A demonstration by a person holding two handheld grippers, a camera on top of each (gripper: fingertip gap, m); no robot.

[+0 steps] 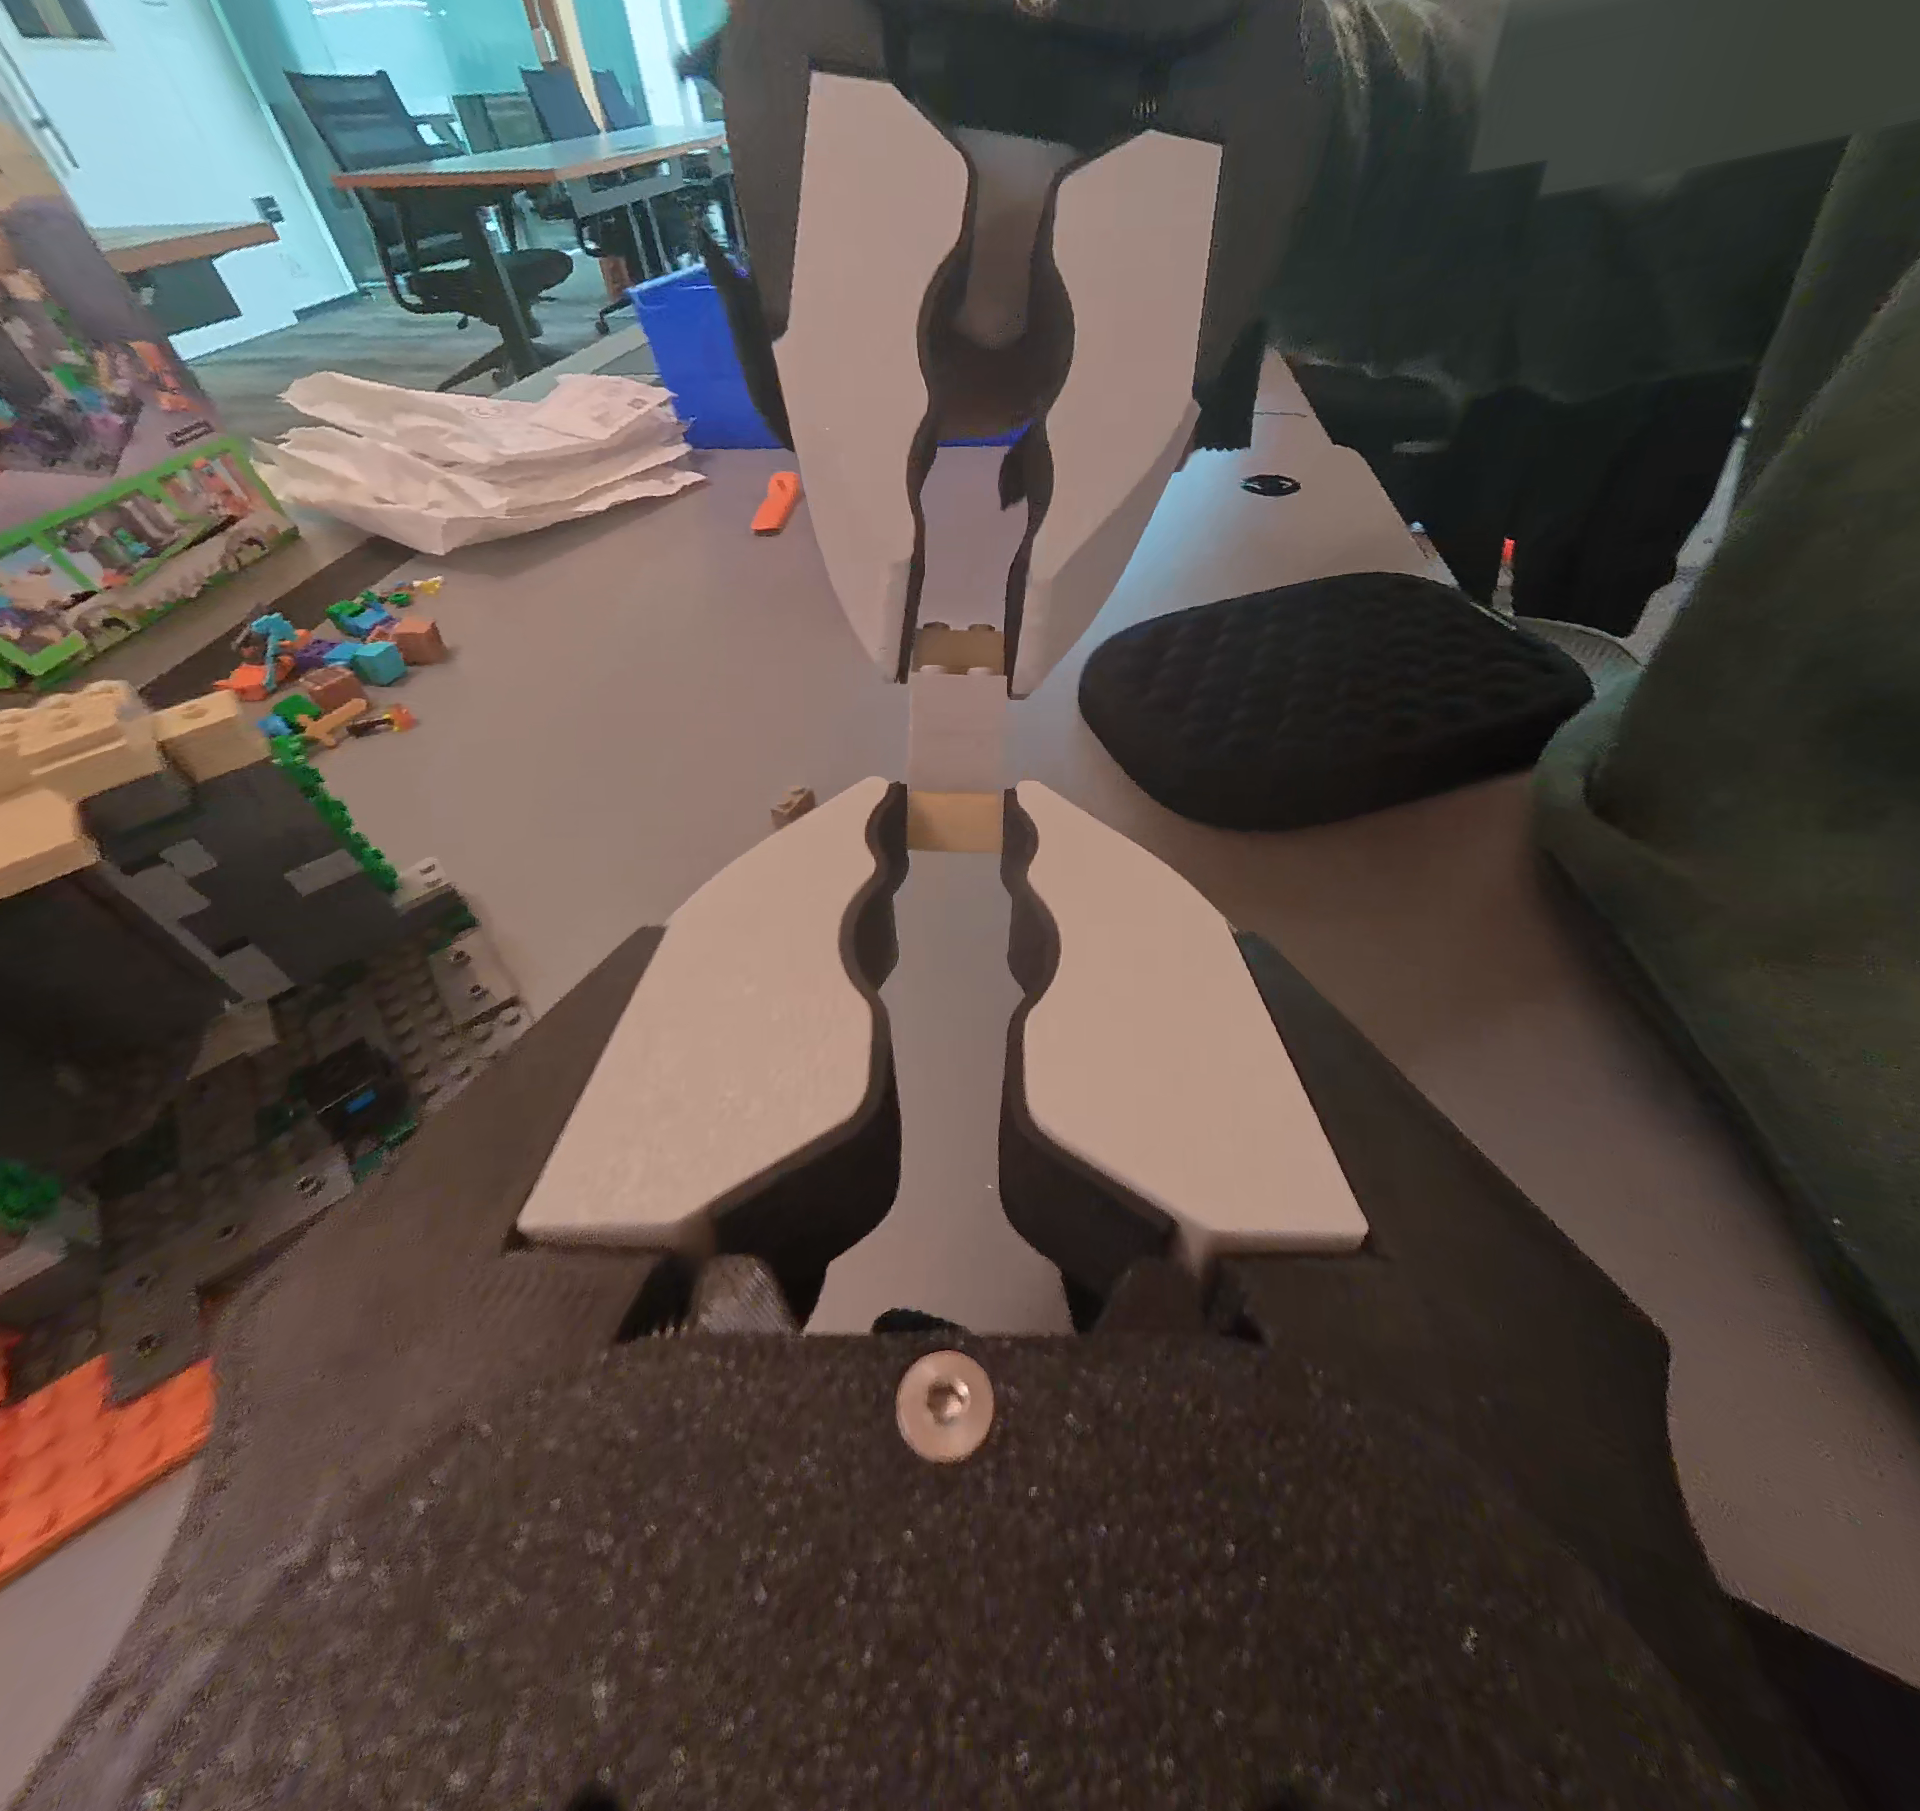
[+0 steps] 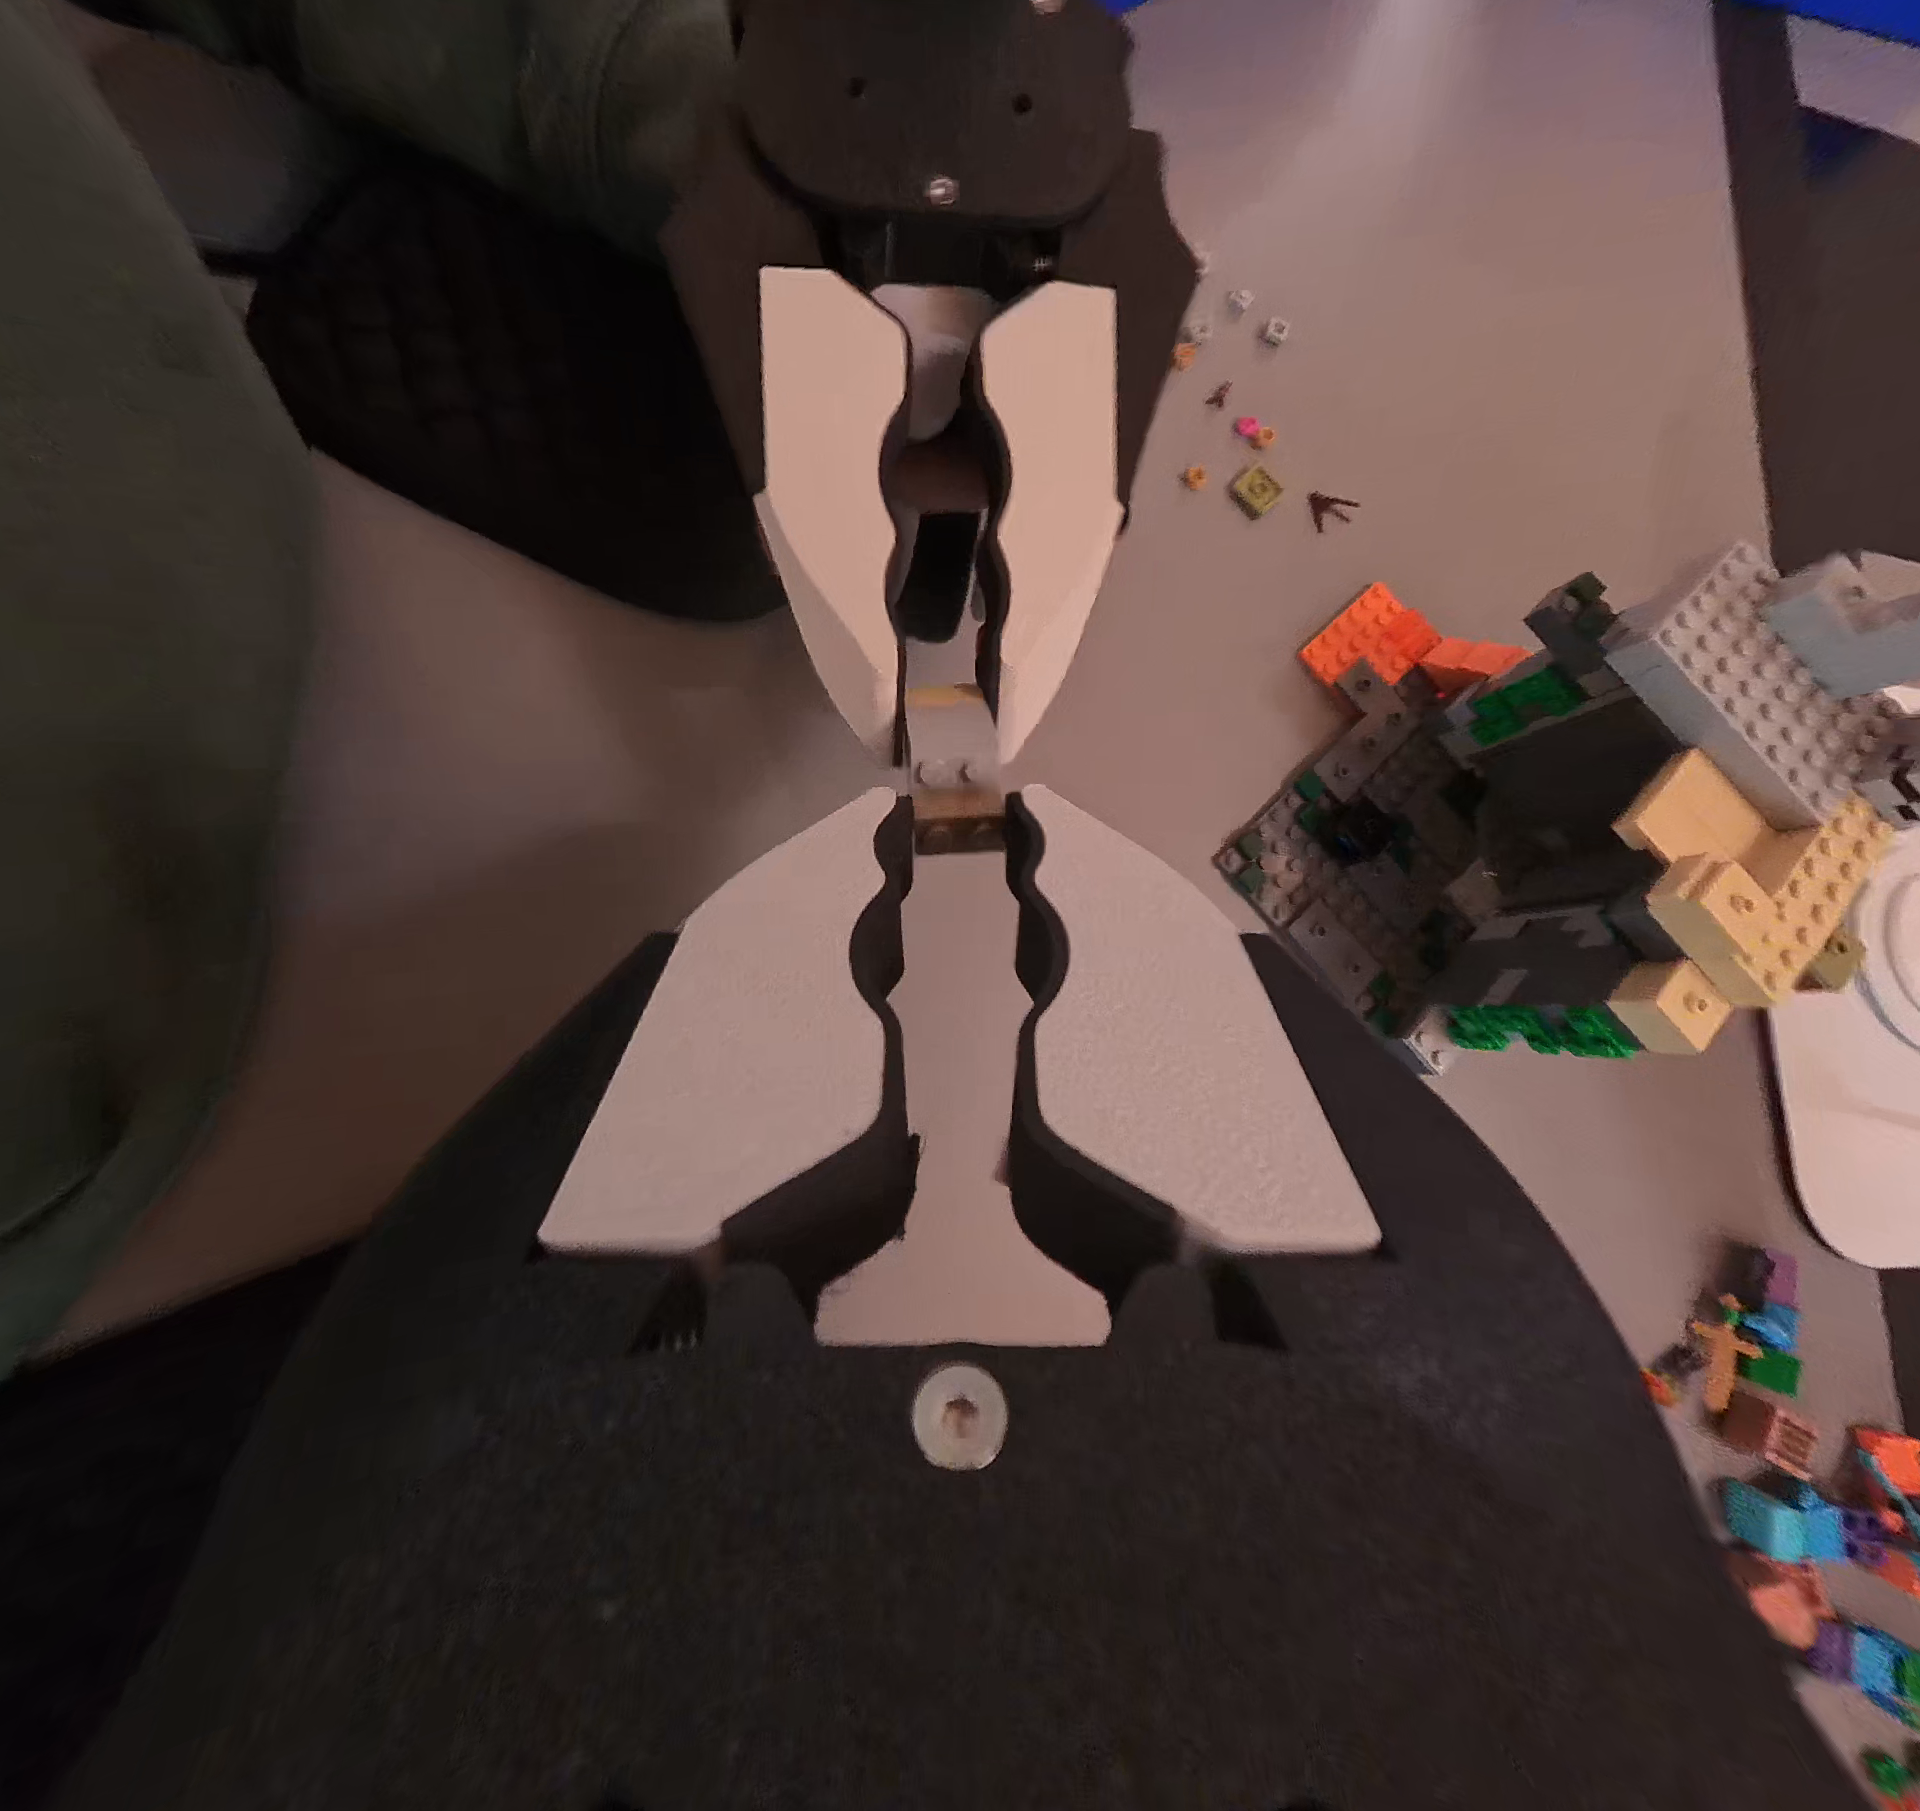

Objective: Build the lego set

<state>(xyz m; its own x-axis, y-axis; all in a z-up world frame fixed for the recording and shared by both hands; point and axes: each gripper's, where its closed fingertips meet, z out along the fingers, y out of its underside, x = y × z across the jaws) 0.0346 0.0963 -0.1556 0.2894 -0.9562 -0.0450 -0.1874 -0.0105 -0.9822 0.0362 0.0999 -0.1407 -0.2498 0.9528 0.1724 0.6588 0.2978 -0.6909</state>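
We hold the two grippers tip to tip above the bare middle of the bench (image 1: 623, 743), and the step in hand looks like joining small pieces in mid-air before they go onto the model. Our left gripper (image 1: 956, 805) has its jaws nearly closed, pinching a tan brick (image 1: 956, 821) at the very tips. Our right gripper (image 2: 958, 816) is likewise closed down to a narrow gap on a second tan brick (image 2: 958, 831) with studs showing. Between the two bricks sits a pale grey piece (image 1: 956, 738), touching both; which gripper carries it we cannot tell.

The half-built model (image 2: 1558, 826) stands toward the bench edge on our left gripper's side, well apart from the tips, with loose pieces (image 1: 343, 660) scattered beyond it and the set's box (image 1: 114, 473) at the far corner.

Next, we judge, the move calls for a straight push along the shared axis, studs squared to sockets, both grips firm so nothing twists or pops free.
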